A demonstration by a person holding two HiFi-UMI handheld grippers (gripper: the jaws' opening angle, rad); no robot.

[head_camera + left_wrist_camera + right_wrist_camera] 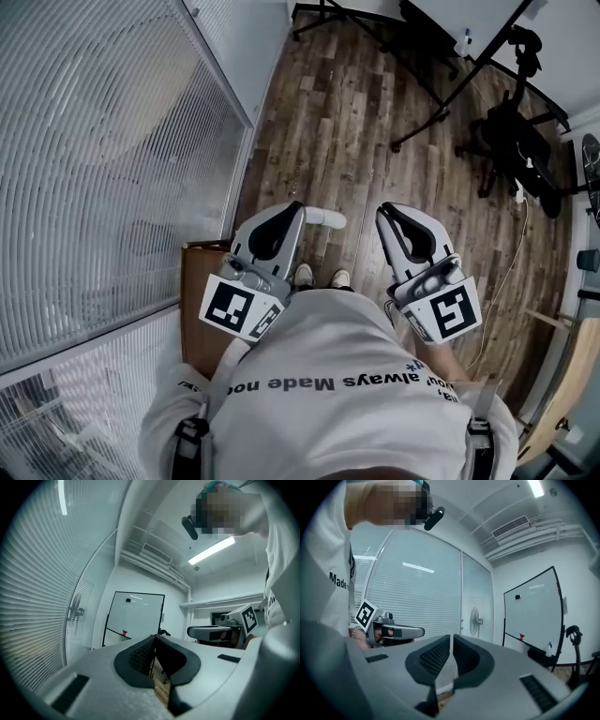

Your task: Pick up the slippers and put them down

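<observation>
No slipper shows clearly in any view. In the head view my left gripper [296, 210] and right gripper [386, 212] are held side by side in front of the person's chest, pointing level over the wood floor. Both are shut, pads together, with nothing between them, as the left gripper view [153, 641] and the right gripper view [451, 641] confirm. A white rounded thing [325, 217] lies just past the left gripper's tip; I cannot tell what it is. The person's white shoes [303, 275] stand below.
A glass wall with blinds [103, 169] runs along the left, with a brown low surface [199, 309] at its foot. A whiteboard stand [441, 89], a black office chair [516, 150] and a floor cable [511, 262] stand further off. A fan [474, 620] is by the blinds.
</observation>
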